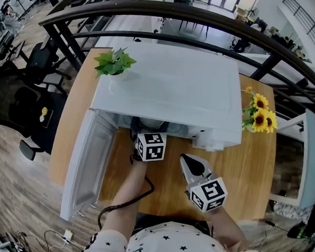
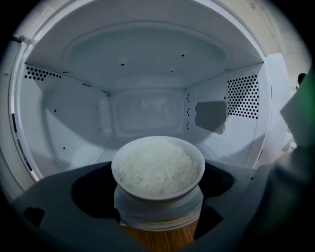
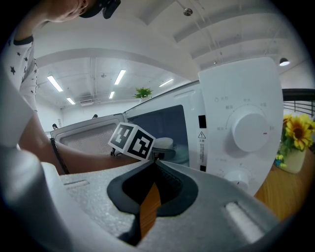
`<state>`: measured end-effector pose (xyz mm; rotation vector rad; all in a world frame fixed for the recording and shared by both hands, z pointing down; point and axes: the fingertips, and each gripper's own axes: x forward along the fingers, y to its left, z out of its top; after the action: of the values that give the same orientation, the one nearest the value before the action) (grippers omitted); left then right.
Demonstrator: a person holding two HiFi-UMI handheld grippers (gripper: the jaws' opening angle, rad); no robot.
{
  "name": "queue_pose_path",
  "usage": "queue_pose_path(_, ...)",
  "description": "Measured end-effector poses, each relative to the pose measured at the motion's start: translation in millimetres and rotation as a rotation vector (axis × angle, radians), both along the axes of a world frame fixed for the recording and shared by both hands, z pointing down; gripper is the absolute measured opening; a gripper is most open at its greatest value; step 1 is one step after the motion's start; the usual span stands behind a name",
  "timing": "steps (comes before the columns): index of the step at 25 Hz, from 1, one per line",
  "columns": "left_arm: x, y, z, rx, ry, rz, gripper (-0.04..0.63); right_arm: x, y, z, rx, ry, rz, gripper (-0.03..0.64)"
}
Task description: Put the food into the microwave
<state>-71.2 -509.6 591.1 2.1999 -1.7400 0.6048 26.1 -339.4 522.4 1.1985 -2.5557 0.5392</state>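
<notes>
A white bowl of rice [image 2: 157,167] sits between the dark jaws of my left gripper [image 2: 157,199], which is shut on the bowl's lower body. The bowl is at the mouth of the white microwave [image 1: 171,86], with the empty cavity [image 2: 142,118] straight behind it and wood showing beneath. In the head view my left gripper [image 1: 148,133] reaches under the microwave's top edge, so the bowl is hidden there. My right gripper [image 1: 186,159] hangs shut and empty over the table in front of the control panel [image 3: 246,133].
The microwave door [image 1: 88,161] stands swung open to the left, past the table edge. On the wooden table [image 1: 251,172], a green plant [image 1: 113,62] stands at the back left and sunflowers [image 1: 260,116] right of the microwave. Office chairs stand on the floor at left.
</notes>
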Motion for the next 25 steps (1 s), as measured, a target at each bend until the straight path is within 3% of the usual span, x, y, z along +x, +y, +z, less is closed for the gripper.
queue_pose_path(11,0.8,11.6,-6.3,0.0,0.033,0.026,0.477,0.6,9.6,-10.2,0.017,-0.002,0.014,0.006)
queue_pose_path(25,-6.3,70.9,-51.4,0.062,0.082,0.012,0.477,-3.8,47.5,-38.4,0.084,-0.015,0.024,0.005)
